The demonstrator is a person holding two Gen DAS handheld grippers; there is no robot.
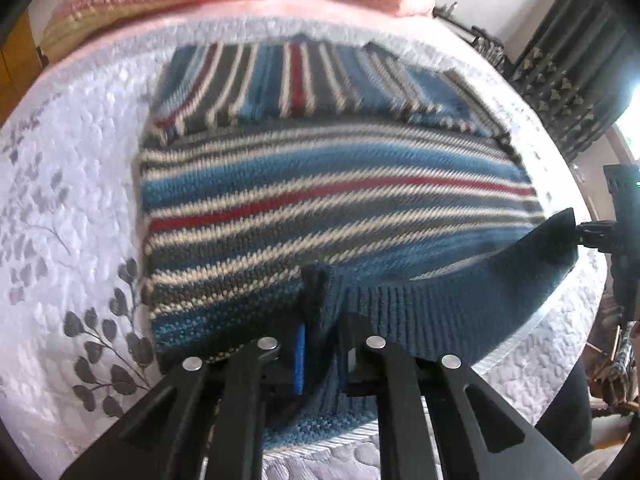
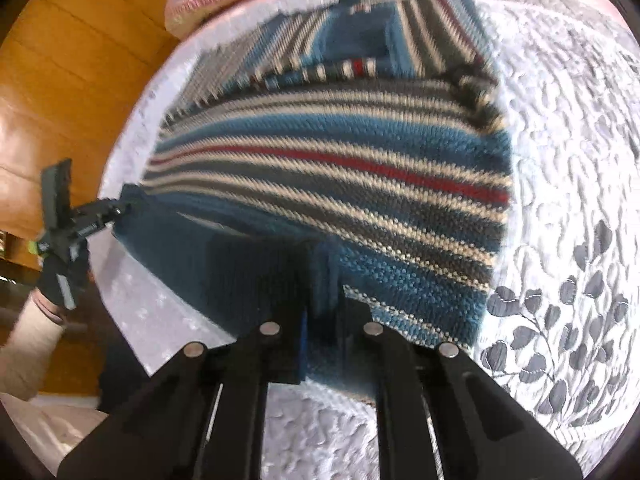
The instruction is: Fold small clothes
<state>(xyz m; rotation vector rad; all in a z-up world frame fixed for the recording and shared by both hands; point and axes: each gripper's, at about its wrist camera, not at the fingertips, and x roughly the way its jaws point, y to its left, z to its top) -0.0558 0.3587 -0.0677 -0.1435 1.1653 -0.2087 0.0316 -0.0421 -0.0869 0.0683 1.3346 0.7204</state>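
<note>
left tongs (image 1: 322,300): clamped on knit hem; right tongs (image 2: 320,280): clamped on knit hem

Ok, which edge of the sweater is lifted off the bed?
The ribbed blue hem, the near edge: left gripper and right gripper both pinch it. The far end with folded-in sleeves lies flat on the quilt.

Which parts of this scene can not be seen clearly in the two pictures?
- Sweater hem inside the left gripper: hidden by its fingers, left wrist view.
- Sweater collar end: motion-blurred, both views.
- Person's sleeve: cut off by the frame edge, right wrist view.
- Bedspread under the sweater: covered.
</note>
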